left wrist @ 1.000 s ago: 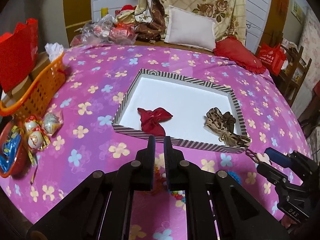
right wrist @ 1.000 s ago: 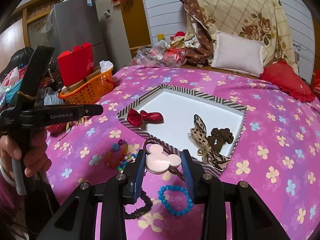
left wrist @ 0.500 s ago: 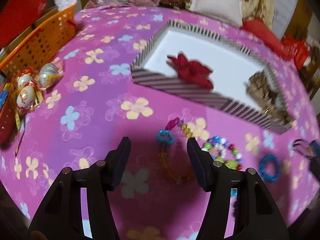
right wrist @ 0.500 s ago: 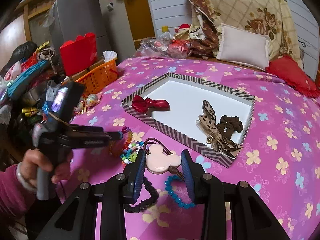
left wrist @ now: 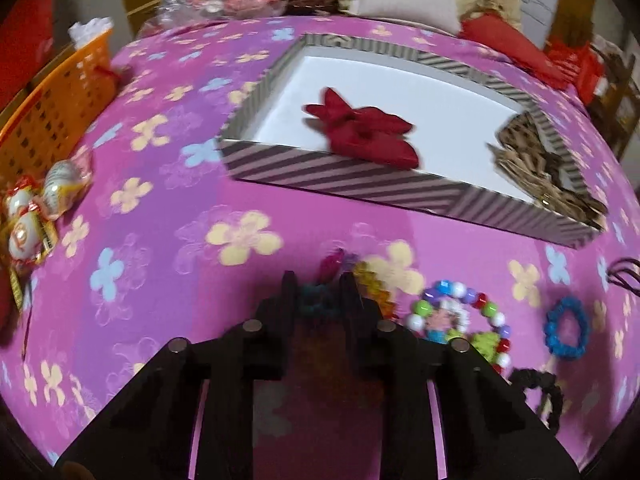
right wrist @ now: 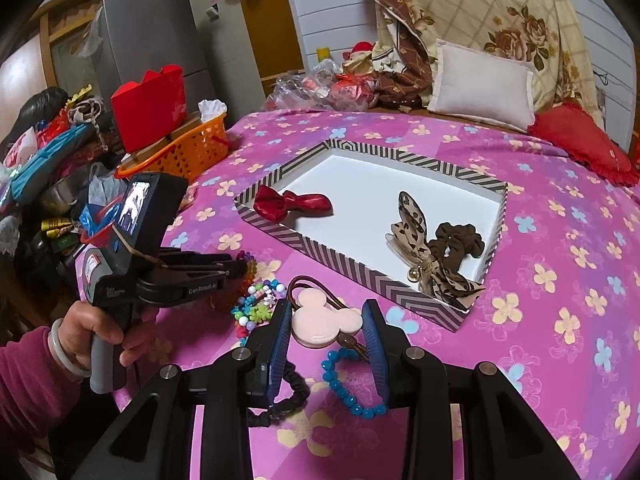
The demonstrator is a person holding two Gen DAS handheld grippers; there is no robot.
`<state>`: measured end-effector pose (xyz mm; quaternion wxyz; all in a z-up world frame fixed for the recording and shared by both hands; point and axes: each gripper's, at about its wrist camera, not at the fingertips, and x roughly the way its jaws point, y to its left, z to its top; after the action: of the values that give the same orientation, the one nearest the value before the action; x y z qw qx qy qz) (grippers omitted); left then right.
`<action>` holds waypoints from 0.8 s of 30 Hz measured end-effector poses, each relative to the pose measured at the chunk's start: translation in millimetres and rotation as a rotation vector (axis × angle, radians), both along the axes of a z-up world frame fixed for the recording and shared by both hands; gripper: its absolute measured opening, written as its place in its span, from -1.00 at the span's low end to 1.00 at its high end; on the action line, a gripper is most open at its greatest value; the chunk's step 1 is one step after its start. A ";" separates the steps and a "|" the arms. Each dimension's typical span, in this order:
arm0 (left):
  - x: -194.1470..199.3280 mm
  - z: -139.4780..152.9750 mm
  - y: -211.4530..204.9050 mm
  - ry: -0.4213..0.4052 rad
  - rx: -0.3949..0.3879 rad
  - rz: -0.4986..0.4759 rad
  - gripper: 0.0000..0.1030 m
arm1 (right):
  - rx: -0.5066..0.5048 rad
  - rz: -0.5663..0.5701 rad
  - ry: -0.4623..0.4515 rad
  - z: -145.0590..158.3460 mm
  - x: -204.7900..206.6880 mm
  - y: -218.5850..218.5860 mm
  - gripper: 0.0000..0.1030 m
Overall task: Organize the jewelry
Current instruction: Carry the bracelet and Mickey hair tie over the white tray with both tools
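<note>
Jewelry lies scattered on the pink flowered bedspread (right wrist: 560,240), just in front of the striped tray (right wrist: 344,256). Down at the cloth, the left gripper (left wrist: 319,286) has its jaws just closing in, and between them sits the teal charm (left wrist: 316,300) of the amber bead bracelet (left wrist: 372,284); the picture is too blurred to say whether the pads truly press on it. Right beside that lies the multicoloured bead bracelet (left wrist: 460,316), then the blue bead bracelet (left wrist: 566,328) and the black scrunchie band (left wrist: 540,396) further right. Over on the other side, the right gripper (right wrist: 326,320) is clenched on the pink mouse-head hair tie (right wrist: 326,318), blue pads against both sides of it, its brown elastic loop trailing behind. Inside the tray rest three pieces: the red bow (right wrist: 292,204) at the left corner, the leopard-print bow (right wrist: 424,248) toward the right, and the brown scrunchie (right wrist: 460,240) touching it. From the right wrist view, a hand (right wrist: 92,328) in a magenta sleeve grips the left tool's handle, a pale bangle on the wrist. An orange basket (right wrist: 188,152) stands off the bed's left edge.
</note>
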<state>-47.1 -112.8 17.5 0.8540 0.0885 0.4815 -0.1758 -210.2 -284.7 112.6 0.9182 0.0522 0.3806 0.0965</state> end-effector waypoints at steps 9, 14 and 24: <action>-18.1 37.1 20.6 0.003 -0.152 -0.009 -0.61 | 0.001 -0.009 -0.014 6.0 -2.5 -2.0 -0.33; -28.0 72.3 23.7 -0.043 -0.186 -0.027 -0.61 | 0.000 -0.008 -0.034 14.8 -4.6 -0.5 -0.33; -35.5 120.0 9.7 -0.119 -0.187 -0.059 -0.61 | -0.019 0.002 -0.055 28.0 0.2 2.0 -0.33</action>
<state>-82.6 -103.1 137.5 0.8802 0.0328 0.4085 -0.2396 -210.1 -282.7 140.5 0.9287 0.0403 0.3562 0.0951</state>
